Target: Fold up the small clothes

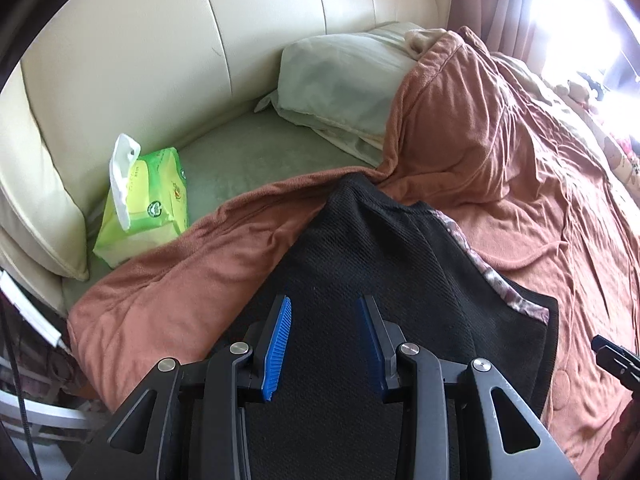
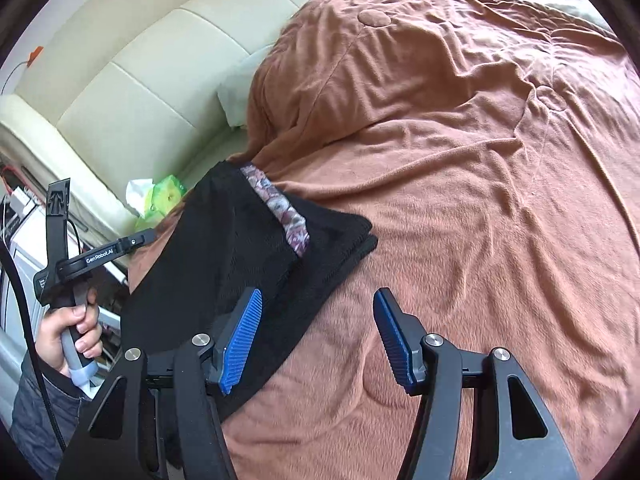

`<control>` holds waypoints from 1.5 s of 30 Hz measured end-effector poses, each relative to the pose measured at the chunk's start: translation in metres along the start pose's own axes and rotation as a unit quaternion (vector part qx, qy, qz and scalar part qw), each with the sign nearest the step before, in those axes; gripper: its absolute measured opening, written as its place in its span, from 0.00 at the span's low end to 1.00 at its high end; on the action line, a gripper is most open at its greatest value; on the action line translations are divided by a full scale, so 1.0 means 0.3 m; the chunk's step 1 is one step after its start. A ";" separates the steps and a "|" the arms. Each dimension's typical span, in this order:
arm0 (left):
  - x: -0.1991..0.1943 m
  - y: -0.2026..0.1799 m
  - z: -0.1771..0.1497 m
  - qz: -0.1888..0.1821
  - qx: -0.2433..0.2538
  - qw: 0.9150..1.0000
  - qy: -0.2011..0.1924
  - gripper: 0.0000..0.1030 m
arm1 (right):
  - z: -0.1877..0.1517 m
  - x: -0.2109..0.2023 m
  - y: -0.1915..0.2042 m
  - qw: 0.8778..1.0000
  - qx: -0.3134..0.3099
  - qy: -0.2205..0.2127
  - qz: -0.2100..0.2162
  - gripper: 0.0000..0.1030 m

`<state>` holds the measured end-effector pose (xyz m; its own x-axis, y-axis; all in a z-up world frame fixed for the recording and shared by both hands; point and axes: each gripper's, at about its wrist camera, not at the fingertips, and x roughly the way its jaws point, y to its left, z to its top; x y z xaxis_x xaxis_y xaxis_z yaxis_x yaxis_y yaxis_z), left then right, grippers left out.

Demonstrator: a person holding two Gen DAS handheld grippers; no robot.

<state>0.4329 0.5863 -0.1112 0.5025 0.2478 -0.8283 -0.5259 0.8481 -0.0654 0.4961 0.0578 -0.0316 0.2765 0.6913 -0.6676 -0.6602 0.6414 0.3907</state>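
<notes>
A black knitted garment (image 1: 360, 248) with a floral lining strip (image 1: 492, 276) lies folded on the rust-coloured blanket (image 1: 540, 208). My left gripper (image 1: 324, 304) hovers over its middle, jaws open, blue pads apart, with the cloth lying under them and nothing pinched. In the right wrist view the same garment (image 2: 224, 248) lies at the left with its layered edge and floral strip (image 2: 280, 208) showing. My right gripper (image 2: 320, 300) is open over the garment's right edge, with the left finger above the black cloth and the right finger above the blanket (image 2: 460, 160).
A green tissue pack (image 1: 148, 200) and a pale pillow (image 1: 344, 88) sit by the cream padded headboard (image 1: 160, 40). A hand (image 2: 76, 332) grips the left tool's handle at the bed's left edge. Wrinkled blanket spreads far to the right.
</notes>
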 end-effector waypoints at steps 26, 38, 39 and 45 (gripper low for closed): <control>-0.653 -0.298 -0.290 -0.014 0.064 0.991 -0.114 1.00 | -0.257 -0.873 0.200 0.992 -0.088 -0.062 -0.063 1.00; -0.942 -0.433 -0.404 -0.040 0.076 0.985 -0.151 1.00 | -0.415 -1.221 0.263 0.986 -0.103 -0.103 -0.079 1.00; -0.962 -0.444 -0.413 -0.041 0.079 0.984 -0.154 1.00 | -0.433 -1.247 0.265 0.986 -0.102 -0.105 -0.079 1.00; -1.081 -0.518 -0.488 -0.056 0.093 0.979 -0.175 1.00 | -0.544 -1.389 0.278 0.982 -0.103 -0.126 -0.101 1.00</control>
<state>0.2512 0.3055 0.0860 0.7709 0.2669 -0.5783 -0.3371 0.9413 -0.0150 0.2119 -0.2310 0.1757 0.5624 0.6341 -0.5307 -0.6945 0.7106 0.1131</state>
